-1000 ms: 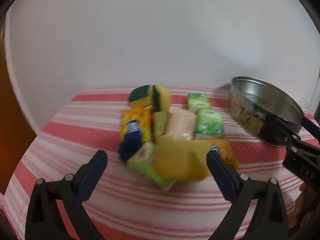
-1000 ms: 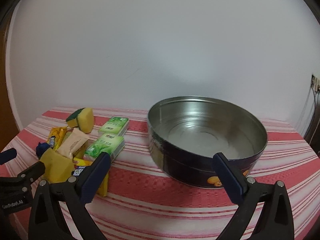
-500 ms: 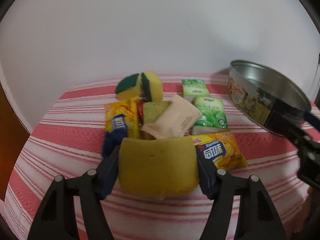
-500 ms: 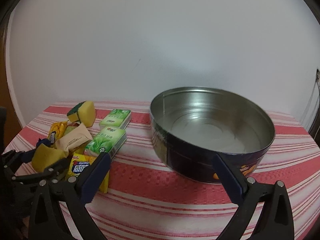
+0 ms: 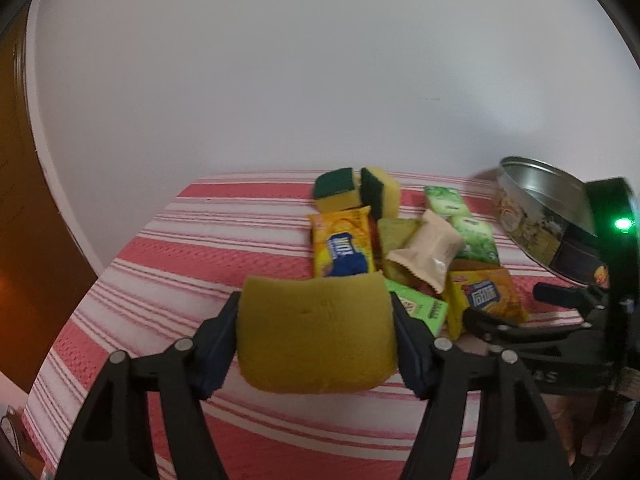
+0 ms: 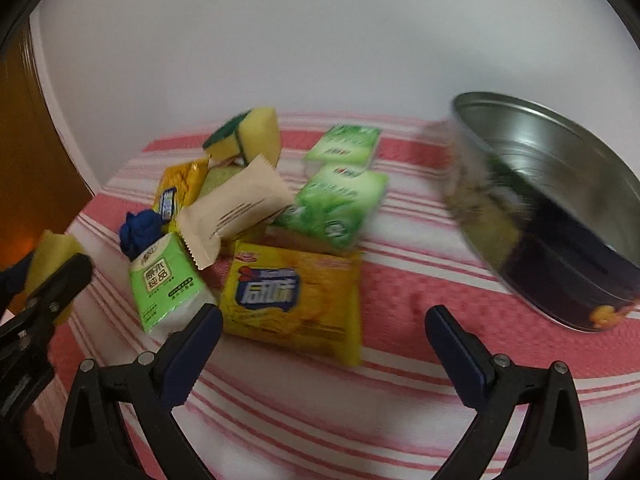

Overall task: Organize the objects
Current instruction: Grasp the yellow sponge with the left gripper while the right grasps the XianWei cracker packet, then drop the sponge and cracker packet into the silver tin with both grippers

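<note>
Between the fingers of the left claw [image 5: 316,332] sits a yellow sponge [image 5: 314,330], clamped at its two side edges and held above the striped table [image 5: 208,248]. It looks soft and light, so a side grip squeezes it inward; a firmer hold nearer its middle would likely steady it. Just beyond lies the pile: orange cracker packet [image 5: 342,246], beige wrapper [image 5: 428,250], green tissue packs [image 5: 472,234], scouring sponges [image 5: 356,192]. Right of these, the right claw [image 6: 322,344] hangs with fingers apart over a yellow cracker packet [image 6: 294,300]. Farther right stands the empty cookie tin [image 6: 560,200], with open cloth before it; the table's left edge is near.
</note>
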`<state>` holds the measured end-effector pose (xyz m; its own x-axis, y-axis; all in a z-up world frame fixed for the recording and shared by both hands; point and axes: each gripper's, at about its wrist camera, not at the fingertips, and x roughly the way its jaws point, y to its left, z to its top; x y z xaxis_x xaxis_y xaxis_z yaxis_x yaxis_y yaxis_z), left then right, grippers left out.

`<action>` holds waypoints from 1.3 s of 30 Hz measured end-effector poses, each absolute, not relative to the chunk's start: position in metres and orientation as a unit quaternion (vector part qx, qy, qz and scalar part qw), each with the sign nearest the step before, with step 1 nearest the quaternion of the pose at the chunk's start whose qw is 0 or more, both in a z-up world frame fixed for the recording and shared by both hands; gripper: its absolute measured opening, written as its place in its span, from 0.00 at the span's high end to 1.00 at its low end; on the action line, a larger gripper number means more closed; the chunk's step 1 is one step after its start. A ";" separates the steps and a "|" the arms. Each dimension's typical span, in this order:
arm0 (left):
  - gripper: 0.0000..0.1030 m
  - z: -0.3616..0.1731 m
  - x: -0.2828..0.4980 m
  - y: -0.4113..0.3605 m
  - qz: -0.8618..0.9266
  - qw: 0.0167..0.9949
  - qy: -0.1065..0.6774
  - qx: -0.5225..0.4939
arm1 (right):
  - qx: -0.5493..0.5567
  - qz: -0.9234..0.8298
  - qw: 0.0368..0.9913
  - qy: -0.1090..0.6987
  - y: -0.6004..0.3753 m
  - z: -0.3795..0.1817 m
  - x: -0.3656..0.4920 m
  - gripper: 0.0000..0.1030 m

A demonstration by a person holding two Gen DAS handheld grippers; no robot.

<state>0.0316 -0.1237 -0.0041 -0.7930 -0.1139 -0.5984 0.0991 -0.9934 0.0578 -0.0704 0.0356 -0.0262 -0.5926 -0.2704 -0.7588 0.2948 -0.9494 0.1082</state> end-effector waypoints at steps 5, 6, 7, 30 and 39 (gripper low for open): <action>0.34 -0.003 0.036 -0.135 -0.946 0.070 0.000 0.316 | 0.430 -0.889 0.150 0.045 0.015 -0.033 -0.080 0.11; 0.34 -0.002 0.037 -0.136 -0.946 0.071 0.002 0.317 | 0.426 -0.890 0.152 0.051 0.014 -0.032 -0.079 0.24; 0.34 -0.002 0.038 -0.137 -0.946 0.074 0.003 0.317 | 0.423 -0.891 0.154 0.056 0.013 -0.032 -0.077 0.26; 0.34 0.033 0.008 -0.013 -0.960 0.013 -0.054 0.274 | 0.182 -0.982 0.034 0.025 0.169 0.058 -0.028 0.28; 0.34 0.042 -0.020 0.064 -0.962 -0.034 -0.074 0.260 | 0.203 -0.978 -0.039 0.020 0.236 0.048 -0.057 0.28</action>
